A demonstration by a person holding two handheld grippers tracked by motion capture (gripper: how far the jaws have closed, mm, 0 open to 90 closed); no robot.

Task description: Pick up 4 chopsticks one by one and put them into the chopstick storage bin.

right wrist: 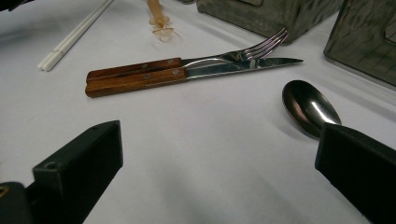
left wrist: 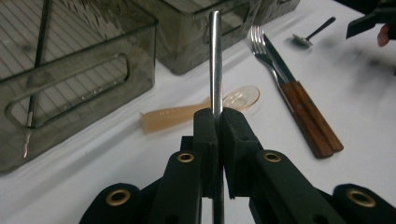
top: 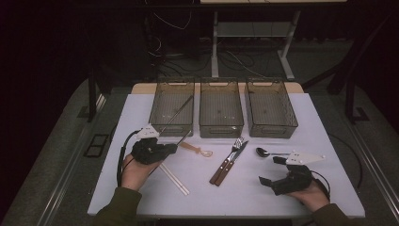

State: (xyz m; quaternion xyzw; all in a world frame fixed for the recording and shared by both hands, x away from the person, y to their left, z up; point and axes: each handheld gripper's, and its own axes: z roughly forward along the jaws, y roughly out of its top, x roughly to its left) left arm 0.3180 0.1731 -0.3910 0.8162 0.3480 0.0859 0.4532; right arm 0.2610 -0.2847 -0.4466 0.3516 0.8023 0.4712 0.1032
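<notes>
Smoky plastic left bin (top: pixel 172 107) holds one metal chopstick (top: pixel 177 113); left gripper (top: pixel 175 147) clamps another chopstick (left wrist: pixel 215 60); right gripper (top: pixel 268 172) gapes.

Three bins (top: pixel 221 113) side by side at the surface's (top: pixel 141 197) far edge. Before them, left to right: chopsticks (top: pixel 175 180), small spoon (top: pixel 196 149), fork (top: pixel 230 157) beside knife (top: pixel 234 162), metal spoon (top: pixel 263 152).
</notes>
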